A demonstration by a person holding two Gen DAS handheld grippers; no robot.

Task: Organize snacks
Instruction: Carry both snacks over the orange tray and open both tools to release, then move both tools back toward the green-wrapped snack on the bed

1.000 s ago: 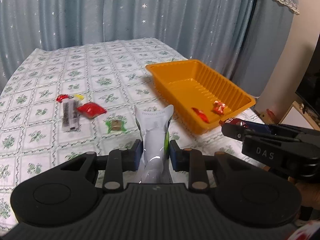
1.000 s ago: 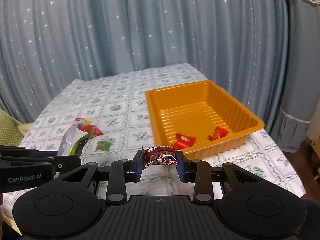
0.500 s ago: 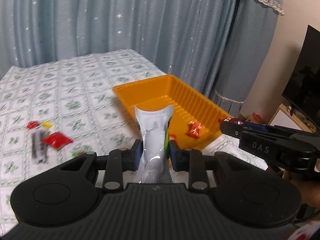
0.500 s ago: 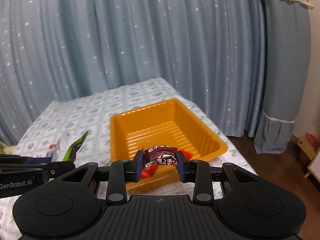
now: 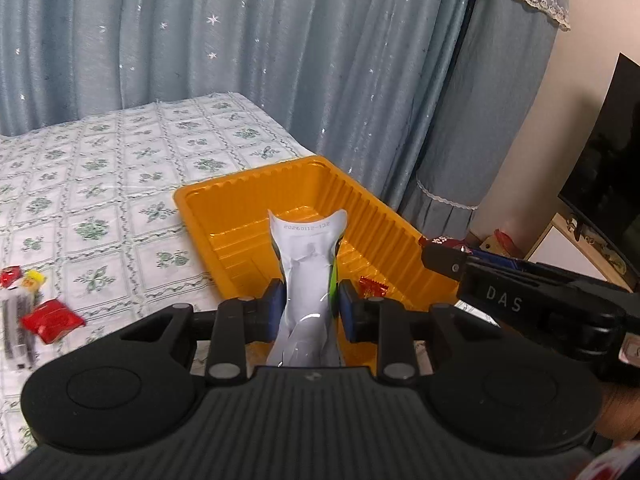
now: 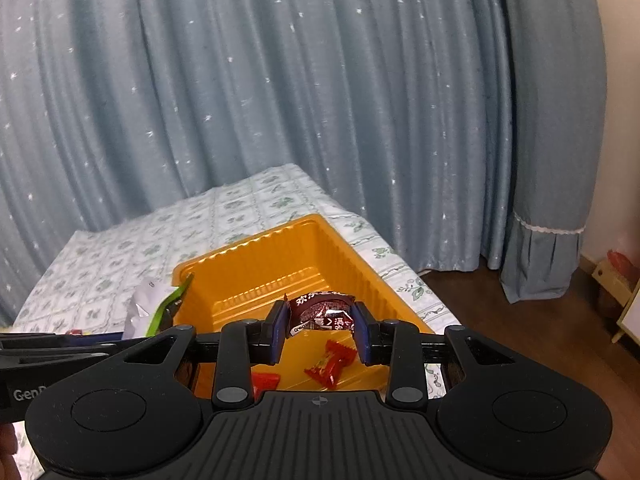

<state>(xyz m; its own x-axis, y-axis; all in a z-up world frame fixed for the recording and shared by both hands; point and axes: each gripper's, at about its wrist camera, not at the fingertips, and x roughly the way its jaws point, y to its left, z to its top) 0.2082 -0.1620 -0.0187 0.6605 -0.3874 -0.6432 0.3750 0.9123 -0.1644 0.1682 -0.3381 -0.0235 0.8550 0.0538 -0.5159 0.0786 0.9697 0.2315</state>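
My left gripper point(image 5: 306, 294) is shut on a white and green snack pouch point(image 5: 307, 268) and holds it upright over the near end of the orange tray point(image 5: 224, 196). My right gripper point(image 6: 320, 330) is shut on a dark brown candy packet point(image 6: 322, 314) above the tray point(image 6: 256, 248). Two red wrapped candies point(image 6: 330, 362) lie on the tray floor; one shows in the left wrist view point(image 5: 372, 286). The right gripper also shows at the right of the left wrist view point(image 5: 440, 248). The pouch shows at the left of the right wrist view point(image 6: 154, 304).
A red packet point(image 5: 52, 320), a black and white bar point(image 5: 14, 328) and small red and yellow candies point(image 5: 22, 276) lie on the floral tablecloth point(image 5: 100, 184) at the left. Blue curtains hang behind. The table's right edge drops to a wooden floor point(image 6: 540, 340).
Both grippers have moved forward and to the right with their snacks, from the cloth beside the tray to above the tray. The loose snacks have slid to the left edge of the view.
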